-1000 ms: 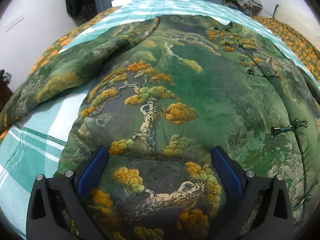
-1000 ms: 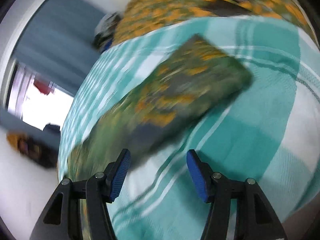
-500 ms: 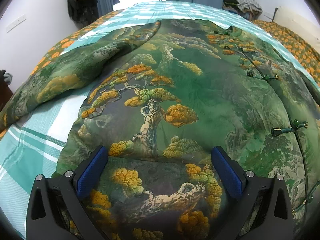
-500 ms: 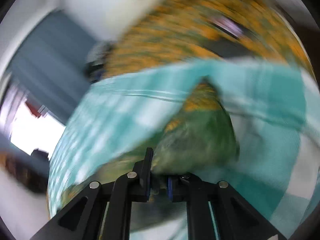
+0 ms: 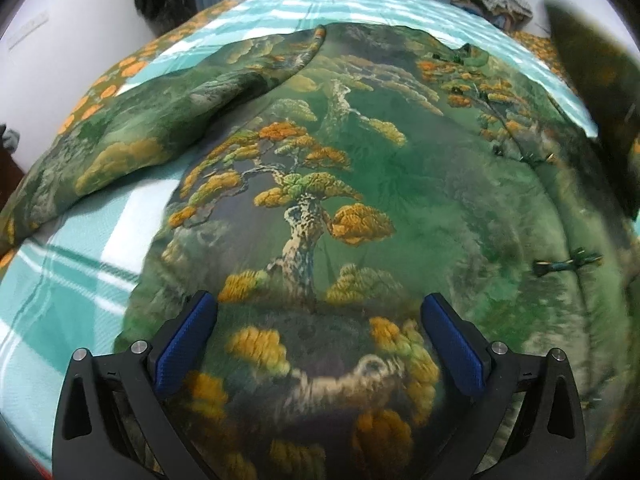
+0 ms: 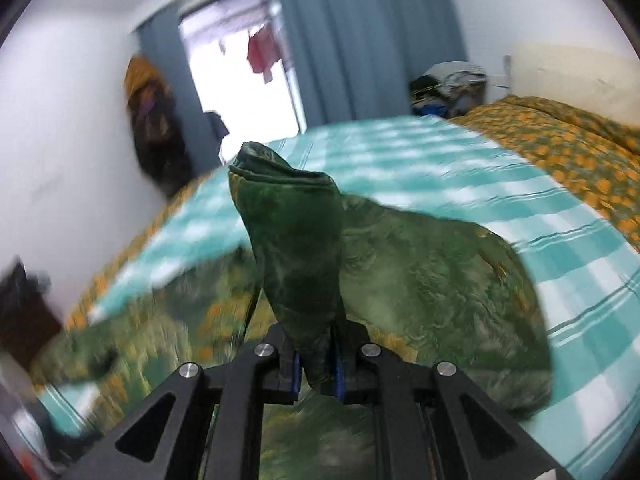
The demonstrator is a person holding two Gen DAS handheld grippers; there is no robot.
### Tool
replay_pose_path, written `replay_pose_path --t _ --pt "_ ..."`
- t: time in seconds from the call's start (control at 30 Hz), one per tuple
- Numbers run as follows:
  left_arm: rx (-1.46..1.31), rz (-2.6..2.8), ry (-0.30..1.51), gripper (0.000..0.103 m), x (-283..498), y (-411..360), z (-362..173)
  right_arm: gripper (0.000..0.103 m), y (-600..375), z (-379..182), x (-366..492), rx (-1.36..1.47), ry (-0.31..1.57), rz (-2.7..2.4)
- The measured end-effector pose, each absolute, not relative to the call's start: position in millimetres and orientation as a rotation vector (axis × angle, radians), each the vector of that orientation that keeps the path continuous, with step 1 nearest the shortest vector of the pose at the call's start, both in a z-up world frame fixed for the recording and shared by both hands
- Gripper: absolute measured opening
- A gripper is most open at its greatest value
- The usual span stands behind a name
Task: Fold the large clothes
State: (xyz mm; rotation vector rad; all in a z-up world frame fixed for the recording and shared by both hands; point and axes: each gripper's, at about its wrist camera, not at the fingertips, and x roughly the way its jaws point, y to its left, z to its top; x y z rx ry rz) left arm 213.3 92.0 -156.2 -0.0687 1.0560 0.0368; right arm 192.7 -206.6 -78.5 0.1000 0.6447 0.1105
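The garment (image 5: 320, 184), green with a printed pine tree and orange foliage, lies spread over the teal checked sheet (image 5: 72, 280) on the bed and fills most of the left wrist view. The left gripper (image 5: 320, 340) hangs over its near part with the jaws wide and nothing between the blue pads (image 5: 186, 344). One sleeve (image 5: 132, 148) stretches out toward 10 o'clock, lying on the sheet. Knotted fastenings (image 5: 568, 264) run along the front edge at 3 o'clock. At 2 o'clock a dark, blurred flap of the same cloth stands lifted off the bed.

In the right wrist view the right gripper (image 6: 316, 372) is clamped on a sleeve end (image 6: 292, 248), which stands up from the jaws toward 12 o'clock, its cuff at the top. The rest of the garment trails down behind it to the sheet at 3 and 8 o'clock, blurred on the left. Blue curtains (image 6: 360, 40) and a bright doorway (image 6: 240, 64) stand at the far end, and an orange patterned cover (image 6: 560, 136) lies at 2 o'clock.
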Motion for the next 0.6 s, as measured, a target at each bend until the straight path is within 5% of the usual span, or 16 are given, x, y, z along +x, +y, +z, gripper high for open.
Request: replay_pose_path --t 0.07,0.13,0.43,0.5,0.6 --pt "-0.144 -0.009 1.063 0.102 206.0 95.0 -140.7 0.021 -189.7 -115.2 188.3 0.065 0.752 0.157" --pt "-0.228 -0.081 1.034 0.102 200.0 95.1 -124.1 0.054 -178.9 -136.9 168.8 0.098 0.861 0.228" --pt "-0.302 -0.417 1.031 0.101 288.2 -6.0 -105.6 0.065 -225.3 -111.1 73.0 0.225 0.810 0.279" --pt "-0.249 -0.393 1.073 0.091 319.3 -33.5 -121.1 0.065 -236.3 -106.6 58.0 0.210 0.798 0.268" --pt "-0.158 -0.351 1.142 0.039 345.6 -64.4 -143.4 0.065 -244.4 -107.1 41.4 0.173 0.787 0.254"
